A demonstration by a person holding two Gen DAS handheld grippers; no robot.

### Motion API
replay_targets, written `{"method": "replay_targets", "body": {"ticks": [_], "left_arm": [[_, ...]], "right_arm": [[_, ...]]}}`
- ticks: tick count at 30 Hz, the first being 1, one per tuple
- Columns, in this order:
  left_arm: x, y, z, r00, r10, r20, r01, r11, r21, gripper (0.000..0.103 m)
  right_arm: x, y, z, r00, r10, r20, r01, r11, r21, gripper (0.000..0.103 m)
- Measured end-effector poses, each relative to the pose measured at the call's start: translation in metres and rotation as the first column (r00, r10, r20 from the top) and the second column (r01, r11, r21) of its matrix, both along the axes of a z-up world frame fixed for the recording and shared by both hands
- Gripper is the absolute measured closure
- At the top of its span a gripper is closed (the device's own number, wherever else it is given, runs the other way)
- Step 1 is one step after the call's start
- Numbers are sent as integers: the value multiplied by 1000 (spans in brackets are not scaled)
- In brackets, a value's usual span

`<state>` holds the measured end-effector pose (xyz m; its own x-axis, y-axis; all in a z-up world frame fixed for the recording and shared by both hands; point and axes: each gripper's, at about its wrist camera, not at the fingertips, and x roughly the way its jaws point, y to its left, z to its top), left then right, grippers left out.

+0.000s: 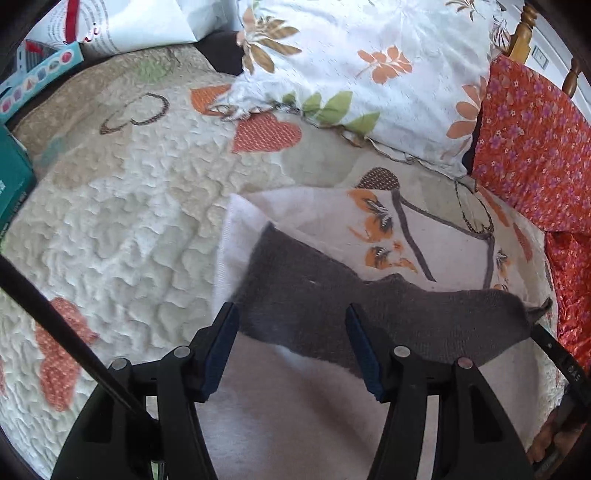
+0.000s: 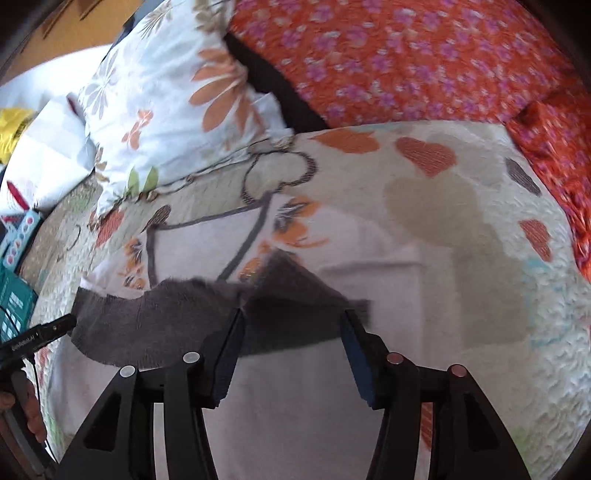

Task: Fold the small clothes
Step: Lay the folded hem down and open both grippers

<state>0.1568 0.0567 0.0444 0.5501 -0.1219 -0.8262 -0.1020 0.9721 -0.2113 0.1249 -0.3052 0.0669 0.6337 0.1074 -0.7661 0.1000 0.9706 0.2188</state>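
Observation:
A small white cloth (image 1: 332, 229) (image 2: 207, 243) with orange flowers, thin grey lines and a wide grey border (image 1: 317, 295) (image 2: 166, 314) lies on the quilted bedspread. The grey border is folded back over the white part. My left gripper (image 1: 291, 314) hovers low over the border's left end, open, with the grey cloth lying flat between its blue pads (image 1: 221, 343). My right gripper (image 2: 293, 317) stands open over the border's right end, and nothing is pinched there either. Each view catches the other gripper at its edge: the right one (image 1: 554, 347), and the left one (image 2: 37, 336) with a hand (image 2: 26, 406) on it.
The bedspread (image 1: 129, 221) (image 2: 461, 240) is cream with orange hearts. A white floral pillow (image 1: 351, 62) (image 2: 166, 103) lies behind the cloth. An orange flowered blanket (image 1: 535, 140) (image 2: 388, 55) bounds the right side. Teal boxes (image 1: 11, 177) (image 2: 14, 299) and a white bag (image 1: 122, 22) sit at left.

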Motion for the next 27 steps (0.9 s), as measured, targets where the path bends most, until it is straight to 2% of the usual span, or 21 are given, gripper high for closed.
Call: {"method": "replay_targets", "body": {"ticks": [4,6,11,13,16,18,20,22,23,24,27], "left_arm": [[-7,11,4,999,38,-4,-38,998,-51,44],[-21,16,9,999,50,17,-49,998,-38,44],[-52,37,19,997,68,42,-66,997,-45,44],[-68,47,24,996,73,53,-72,997,-11,44],[-93,62,26,995,83,56,-85,996,36,44],[-105,72,22,995,97,31,-98,995,33,44],[-113,81,16,993,115,0,-115,993,-2,44],[-117,85,12,992,126,-13,-126,991,-40,44],[-118,85,11,991,131,-15,-132,990,-54,44],[-119,83,11,992,129,-12,-130,990,-62,44],[-121,77,13,995,97,1,-97,994,-56,44]], "right_arm": [[-10,-21,-2,998,-47,-48,50,996,72,42],[-23,-33,0,996,-70,-49,77,985,157,42],[-57,-41,-1,992,-110,-66,123,963,238,42],[-66,-42,-2,992,-105,-74,120,962,244,42],[-87,-46,0,990,-126,-65,135,977,166,42],[-94,-52,-3,990,-124,-71,133,978,158,42],[-97,-59,-14,990,-95,-106,115,971,209,42],[-97,-61,-28,986,-76,-150,110,967,230,59],[-96,-60,-36,981,-60,-183,103,968,231,79],[-96,-60,-42,977,-44,-209,96,965,243,92],[-109,-56,-41,969,-25,-245,79,974,214,97]]}}
